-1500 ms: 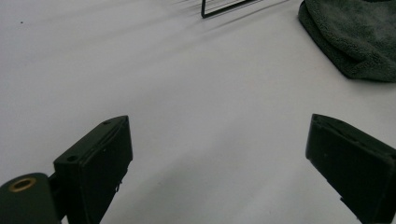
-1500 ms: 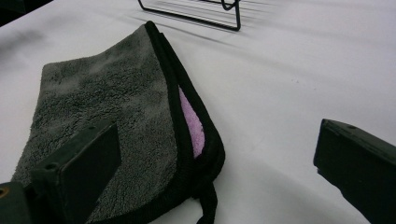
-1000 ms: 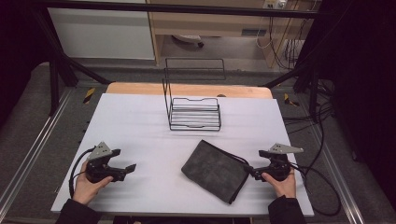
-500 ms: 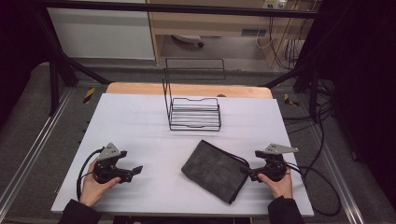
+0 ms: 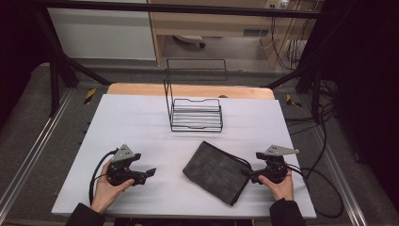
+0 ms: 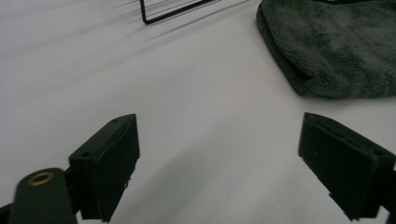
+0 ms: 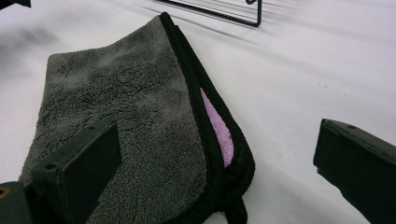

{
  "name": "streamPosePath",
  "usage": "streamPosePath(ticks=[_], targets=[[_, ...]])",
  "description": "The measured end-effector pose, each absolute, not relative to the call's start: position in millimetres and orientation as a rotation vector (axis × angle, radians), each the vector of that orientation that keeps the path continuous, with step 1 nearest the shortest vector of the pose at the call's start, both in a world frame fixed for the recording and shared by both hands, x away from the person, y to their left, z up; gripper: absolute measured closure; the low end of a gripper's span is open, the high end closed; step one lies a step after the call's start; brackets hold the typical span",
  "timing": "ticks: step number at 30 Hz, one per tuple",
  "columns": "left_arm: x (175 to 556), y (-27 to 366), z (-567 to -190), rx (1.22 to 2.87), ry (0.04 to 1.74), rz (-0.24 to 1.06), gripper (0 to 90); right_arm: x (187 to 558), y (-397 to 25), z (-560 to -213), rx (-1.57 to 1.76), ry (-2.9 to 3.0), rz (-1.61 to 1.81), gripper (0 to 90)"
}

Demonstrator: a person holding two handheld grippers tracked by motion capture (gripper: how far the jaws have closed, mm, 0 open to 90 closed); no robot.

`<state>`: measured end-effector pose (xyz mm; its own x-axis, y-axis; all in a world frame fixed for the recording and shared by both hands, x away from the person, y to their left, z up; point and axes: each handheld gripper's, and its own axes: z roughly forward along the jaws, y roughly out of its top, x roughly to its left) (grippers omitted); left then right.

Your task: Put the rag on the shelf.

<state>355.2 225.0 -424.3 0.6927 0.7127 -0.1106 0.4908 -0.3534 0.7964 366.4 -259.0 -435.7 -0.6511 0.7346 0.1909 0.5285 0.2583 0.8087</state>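
A folded grey fleecy cloth point(image 5: 217, 172) with black edging and a lilac inner face lies on the white worktop point(image 5: 127, 122) before an empty black wire rack point(image 5: 195, 114), between the wide-open left gripper point(image 5: 149, 173) and the wide-open right gripper point(image 5: 251, 178).

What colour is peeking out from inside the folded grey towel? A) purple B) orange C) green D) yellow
A: in the right gripper view, a strip of purple shows between the black-trimmed edges of the grey towel, which lies flat on the white table.
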Motion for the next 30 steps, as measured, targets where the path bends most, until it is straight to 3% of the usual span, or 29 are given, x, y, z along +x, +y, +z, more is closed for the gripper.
streamPosePath(ticks=[23, 30], targets=[[363, 143, -417, 2.064, 0.915, 0.187, 36.2, 369, -248, -440, 1.174, 2.345, 1.302, 3.2], [369, 122, -428, 2.082, 0.967, 0.15, 47.1, 369, -247, -441, 1.176, 2.349, 1.295, 3.8]])
